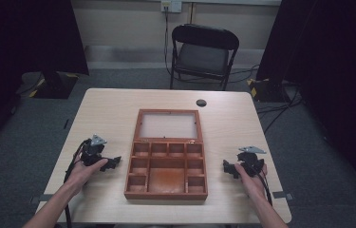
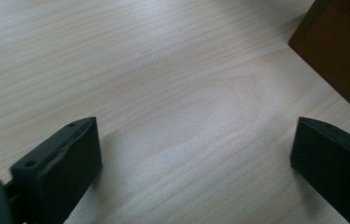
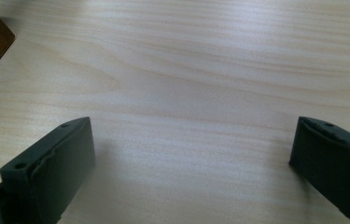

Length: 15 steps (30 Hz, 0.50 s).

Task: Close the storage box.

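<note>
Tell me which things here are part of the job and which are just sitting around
Part of the job:
wooden box, open, lid lying flat behind it
left gripper, open
right gripper, open

Just sitting around:
folding chair
black cable cap in the table
cables on the floor

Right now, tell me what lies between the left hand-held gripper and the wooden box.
Bare table: high view shows nothing between left hand-held gripper and wooden box.

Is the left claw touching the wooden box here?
Apart. In the high view, bare table separates the left claw from the wooden box; the left gripper view shows its jaws spread over bare wood, the box corner beyond.
</note>
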Each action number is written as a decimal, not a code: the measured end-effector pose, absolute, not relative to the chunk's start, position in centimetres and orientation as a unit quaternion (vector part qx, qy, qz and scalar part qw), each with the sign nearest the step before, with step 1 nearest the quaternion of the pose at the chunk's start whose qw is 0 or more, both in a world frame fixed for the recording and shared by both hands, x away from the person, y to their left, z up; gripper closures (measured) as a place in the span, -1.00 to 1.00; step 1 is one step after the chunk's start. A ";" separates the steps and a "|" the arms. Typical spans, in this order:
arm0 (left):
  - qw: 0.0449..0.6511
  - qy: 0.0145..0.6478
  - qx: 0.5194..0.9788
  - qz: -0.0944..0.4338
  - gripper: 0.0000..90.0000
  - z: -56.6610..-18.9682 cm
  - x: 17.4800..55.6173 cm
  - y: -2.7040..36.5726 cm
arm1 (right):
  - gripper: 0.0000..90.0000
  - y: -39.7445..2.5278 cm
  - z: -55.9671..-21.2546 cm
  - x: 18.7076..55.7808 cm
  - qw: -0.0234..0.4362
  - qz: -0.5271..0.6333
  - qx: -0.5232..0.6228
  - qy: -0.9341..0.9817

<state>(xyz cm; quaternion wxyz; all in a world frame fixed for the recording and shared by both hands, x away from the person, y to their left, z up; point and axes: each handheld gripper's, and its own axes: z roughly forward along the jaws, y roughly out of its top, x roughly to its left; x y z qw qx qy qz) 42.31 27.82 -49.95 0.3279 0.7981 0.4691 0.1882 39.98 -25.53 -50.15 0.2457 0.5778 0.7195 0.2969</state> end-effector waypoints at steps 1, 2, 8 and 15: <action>0.330 0.474 0.794 0.190 -0.85 -49.9 42.3 27.9 | -1.00 -25.5 -50.2 40.0 0.246 0.297 0.578 0.720; 0.323 0.473 0.796 0.194 -0.76 -49.7 42.3 28.2 | -1.00 -25.5 -50.2 40.0 0.246 0.297 0.578 0.719; 0.318 0.482 0.796 0.184 -0.60 -49.3 42.2 28.6 | -1.00 -25.5 -50.1 39.8 0.244 0.298 0.574 0.723; 0.351 0.476 0.787 0.179 -0.60 -48.3 42.3 28.7 | -0.60 -25.5 -49.7 40.0 0.240 0.303 0.562 0.731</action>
